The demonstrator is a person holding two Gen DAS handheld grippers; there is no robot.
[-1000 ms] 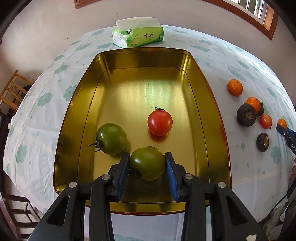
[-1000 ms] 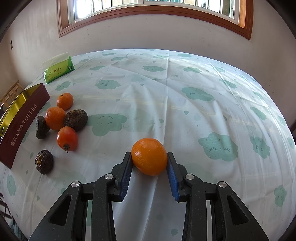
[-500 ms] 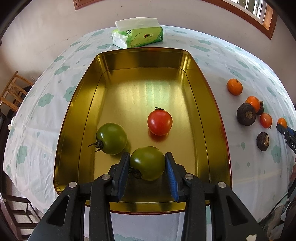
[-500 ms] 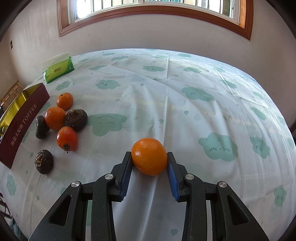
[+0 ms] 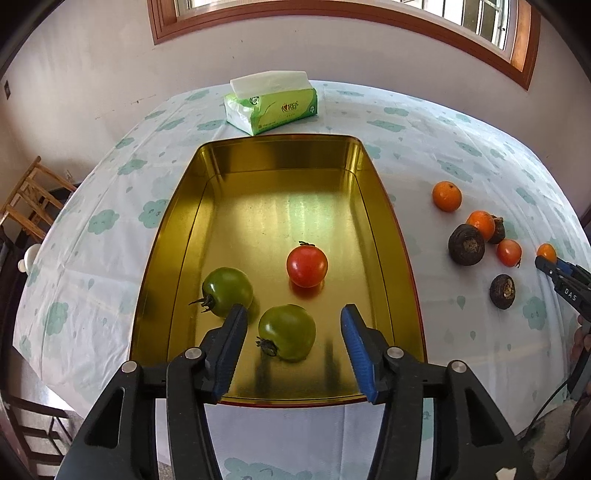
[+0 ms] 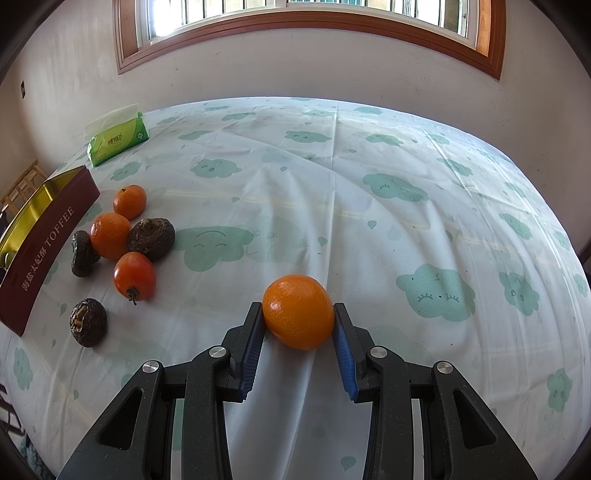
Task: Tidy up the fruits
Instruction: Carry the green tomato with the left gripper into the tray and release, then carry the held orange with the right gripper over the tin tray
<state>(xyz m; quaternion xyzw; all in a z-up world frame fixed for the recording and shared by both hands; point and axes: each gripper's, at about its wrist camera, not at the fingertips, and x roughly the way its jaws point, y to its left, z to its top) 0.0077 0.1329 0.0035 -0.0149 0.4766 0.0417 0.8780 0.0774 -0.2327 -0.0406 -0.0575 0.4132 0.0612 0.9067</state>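
I'm letting go of a green tomato (image 5: 287, 332) on the floor of the gold tin (image 5: 184, 229): my left gripper (image 5: 293, 341) is opening, its pads clear of the fruit. My right gripper (image 6: 298, 338) is clamped on an orange (image 6: 298, 312), though I can't quite tell whether it's lifted off the cloud-print cloth (image 6: 369, 229). Next I need to back the left out and carry the orange to the tin; a tissue pack (image 5: 271, 101) sits beyond it, under a wood-framed window (image 6: 310, 26).

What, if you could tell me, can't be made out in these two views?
- Right wrist view: the gold tin's inside, hidden by its own wall and the frame edge.
- Left wrist view: the held orange, mostly behind the right gripper.
- Both views: the dark brown fruits' kind.
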